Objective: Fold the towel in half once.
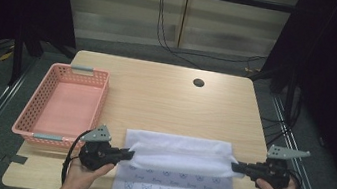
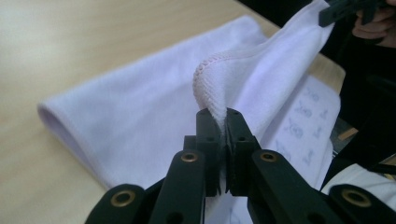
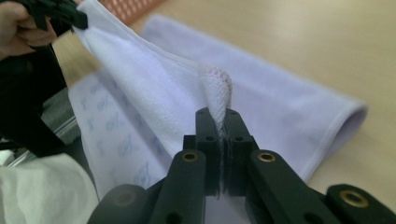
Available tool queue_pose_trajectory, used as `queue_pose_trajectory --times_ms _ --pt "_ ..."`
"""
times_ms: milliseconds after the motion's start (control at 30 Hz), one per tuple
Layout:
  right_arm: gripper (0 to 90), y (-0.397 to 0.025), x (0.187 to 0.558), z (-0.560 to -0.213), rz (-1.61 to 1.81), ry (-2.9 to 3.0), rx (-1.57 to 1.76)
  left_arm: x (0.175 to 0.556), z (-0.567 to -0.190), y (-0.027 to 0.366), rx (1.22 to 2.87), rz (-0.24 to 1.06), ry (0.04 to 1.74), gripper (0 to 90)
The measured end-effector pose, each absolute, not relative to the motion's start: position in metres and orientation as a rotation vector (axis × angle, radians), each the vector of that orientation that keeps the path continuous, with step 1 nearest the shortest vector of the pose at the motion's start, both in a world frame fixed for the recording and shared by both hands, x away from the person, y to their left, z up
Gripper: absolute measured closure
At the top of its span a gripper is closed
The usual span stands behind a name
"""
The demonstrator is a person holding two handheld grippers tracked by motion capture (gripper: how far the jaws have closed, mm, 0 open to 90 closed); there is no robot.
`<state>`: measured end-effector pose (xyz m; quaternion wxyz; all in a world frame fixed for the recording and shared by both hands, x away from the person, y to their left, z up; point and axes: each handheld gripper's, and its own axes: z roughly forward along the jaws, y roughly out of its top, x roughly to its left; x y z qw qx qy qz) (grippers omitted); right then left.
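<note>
A white towel (image 1: 178, 149) with a small printed pattern lies at the table's near edge, its far part folded over toward me. My left gripper (image 1: 130, 155) is shut on the towel's left corner (image 2: 211, 79), lifted a little off the table. My right gripper (image 1: 235, 168) is shut on the right corner (image 3: 218, 86). The hemmed edge hangs stretched between the two grippers. In the left gripper view my gripper (image 2: 223, 116) pinches the cloth and the other gripper (image 2: 336, 11) shows at the top right. In the right gripper view my gripper (image 3: 219, 116) pinches the cloth likewise.
A pink plastic basket (image 1: 33, 104) with nothing in it stands at the table's left side. A round cable hole (image 1: 198, 83) sits near the far edge of the wooden table (image 1: 166, 94). Dark curtains and cables lie beyond the table.
</note>
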<state>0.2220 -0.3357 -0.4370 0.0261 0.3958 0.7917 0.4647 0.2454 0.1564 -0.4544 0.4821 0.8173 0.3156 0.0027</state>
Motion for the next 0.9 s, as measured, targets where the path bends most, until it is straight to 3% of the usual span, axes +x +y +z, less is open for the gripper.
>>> queue_pose_trajectory --times_ms 267,600,900 --pt "87.8 -0.326 0.21 -0.472 1.278 2.586 1.3 0.231 -0.48 0.148 2.124 -0.08 0.798 86.3" --pt "88.2 -0.314 0.215 -0.491 1.112 2.676 1.318 0.249 -0.497 0.146 2.154 -0.144 0.884 86.1" --pt "88.4 -0.32 0.243 -0.492 1.08 2.578 1.37 0.281 -0.499 0.128 2.15 -0.019 0.895 86.2"
